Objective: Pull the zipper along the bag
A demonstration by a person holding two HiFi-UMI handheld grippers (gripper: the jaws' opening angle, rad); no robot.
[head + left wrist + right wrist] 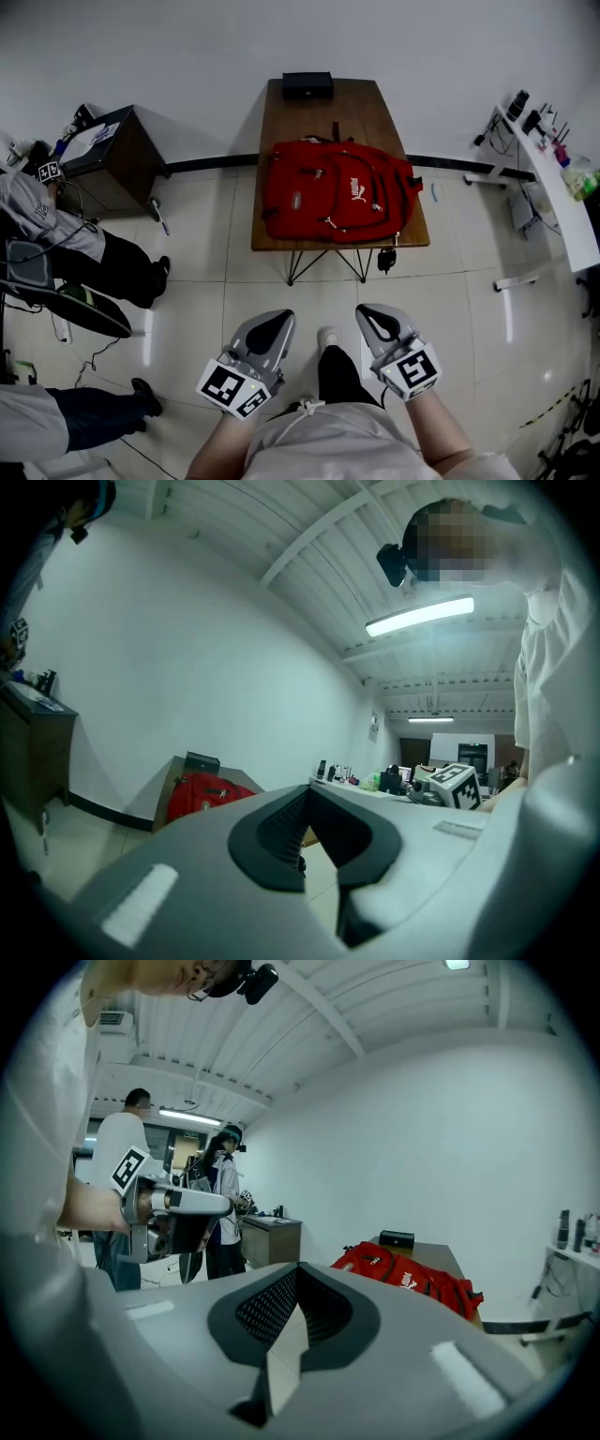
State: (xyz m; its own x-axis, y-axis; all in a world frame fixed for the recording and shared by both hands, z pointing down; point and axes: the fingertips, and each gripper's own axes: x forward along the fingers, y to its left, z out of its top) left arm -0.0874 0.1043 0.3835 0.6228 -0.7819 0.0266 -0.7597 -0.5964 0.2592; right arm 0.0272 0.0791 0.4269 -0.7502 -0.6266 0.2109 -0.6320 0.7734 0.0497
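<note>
Both grippers are held low and close to the body, side by side over the tiled floor (pixel 450 291). The jaws of the left gripper (pixel 276 321) are closed, their dark pads meeting at the tips, and nothing is held between them. The jaws of the right gripper (pixel 374 317) are likewise drawn together and empty.

The red bag (pixel 333 192) is found well ahead of both pairs of jaws, far out of reach, laid flat on a brown wooden surface (pixel 323 105). Its long axis runs crosswise to the direction in which the jaws point, from left to right, and its front with a white logo is turned upward. Which end is the top cannot be made out. A strap is seen hanging past the near edge of the surface.

Beyond the bag, at the far edge, a black box (pixel 307 84) is placed. In the left gripper view the bag appears left of the jaws; in the right gripper view it appears to their right. A dark cabinet (pixel 117 155) stands well to the left of the left jaws.
</note>
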